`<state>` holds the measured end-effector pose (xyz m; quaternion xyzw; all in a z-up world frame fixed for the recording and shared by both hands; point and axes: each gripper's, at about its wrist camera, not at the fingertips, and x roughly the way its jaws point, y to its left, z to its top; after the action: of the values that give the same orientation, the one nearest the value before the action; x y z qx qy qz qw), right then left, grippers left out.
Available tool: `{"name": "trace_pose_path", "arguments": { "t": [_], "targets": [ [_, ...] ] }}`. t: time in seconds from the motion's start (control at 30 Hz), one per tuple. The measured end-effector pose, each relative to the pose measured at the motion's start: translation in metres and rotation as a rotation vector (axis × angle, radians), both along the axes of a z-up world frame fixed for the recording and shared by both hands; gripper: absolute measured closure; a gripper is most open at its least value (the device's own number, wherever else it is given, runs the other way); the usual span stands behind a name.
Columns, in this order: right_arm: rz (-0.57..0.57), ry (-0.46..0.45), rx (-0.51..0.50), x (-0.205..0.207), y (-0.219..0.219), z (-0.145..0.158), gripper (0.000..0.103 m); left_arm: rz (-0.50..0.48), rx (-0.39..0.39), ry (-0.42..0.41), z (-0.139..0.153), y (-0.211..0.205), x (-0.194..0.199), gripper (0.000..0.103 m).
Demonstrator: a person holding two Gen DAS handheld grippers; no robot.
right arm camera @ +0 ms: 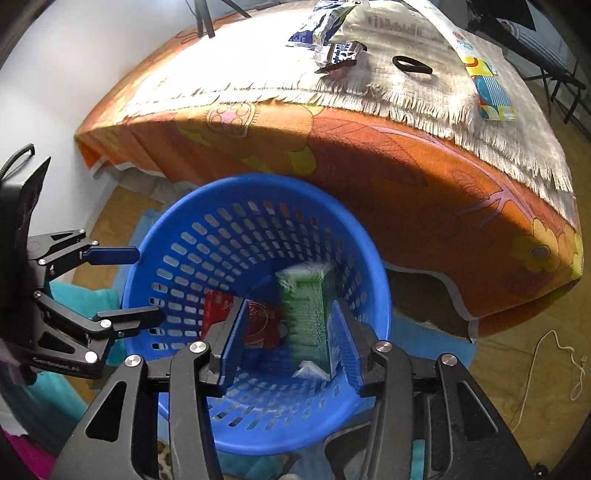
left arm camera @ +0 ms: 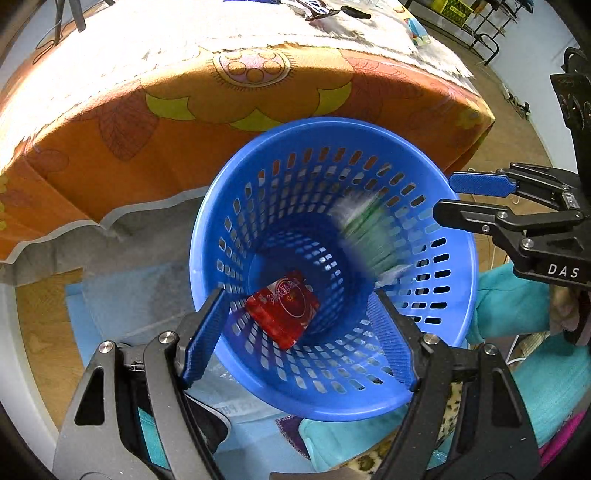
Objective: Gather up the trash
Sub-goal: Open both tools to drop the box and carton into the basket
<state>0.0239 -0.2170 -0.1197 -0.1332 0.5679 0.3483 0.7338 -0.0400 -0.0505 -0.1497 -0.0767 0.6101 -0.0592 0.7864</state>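
A blue slotted plastic basket (left arm camera: pixel 458 280) stands on the floor beside the table; it also shows in the right wrist view (right arm camera: pixel 373 258). A red packet (left arm camera: pixel 284 308) lies at its bottom, also seen in the right wrist view (right arm camera: pixel 258 325). A green and white carton (right arm camera: pixel 306 314), motion-blurred, is falling free inside the basket, and shows in the left wrist view (left arm camera: pixel 369 232). My right gripper (right arm camera: pixel 286 343) is open above the basket, empty. My left gripper (left arm camera: pixel 299 336) is open over the basket rim, empty.
The table has an orange flowered cloth (right arm camera: pixel 369 158) with a fringed beige mat (right arm camera: pixel 406 85) on top. On it lie blue and white wrappers (right arm camera: pixel 325 26), a dark wrapper (right arm camera: pixel 341 53), a black ring (right arm camera: pixel 412 65) and a colourful packet (right arm camera: pixel 491 92). Teal cloth (left arm camera: pixel 509 302) lies on the floor.
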Motion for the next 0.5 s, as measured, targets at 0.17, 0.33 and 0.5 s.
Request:
{"name": "trace_pose_path", "arguments": {
  "t": [0.17,0.33,0.5],
  "targets": [
    [-0.007,-0.004,0.006,0.0018,-0.0002,0.0021,0.054,-0.001,0.0,-0.004,-0.0004,0.0011,0.0008,0.024],
    [-0.013,-0.011,0.016,0.0033,-0.0011,0.0053,0.054,0.0,0.001,-0.006,-0.0006,0.0001,0.0017,0.023],
    [-0.025,-0.02,0.027,0.0055,-0.0031,0.0092,0.054,0.005,-0.001,-0.01,0.0029,-0.0009,0.003,0.024]
  ]
}}
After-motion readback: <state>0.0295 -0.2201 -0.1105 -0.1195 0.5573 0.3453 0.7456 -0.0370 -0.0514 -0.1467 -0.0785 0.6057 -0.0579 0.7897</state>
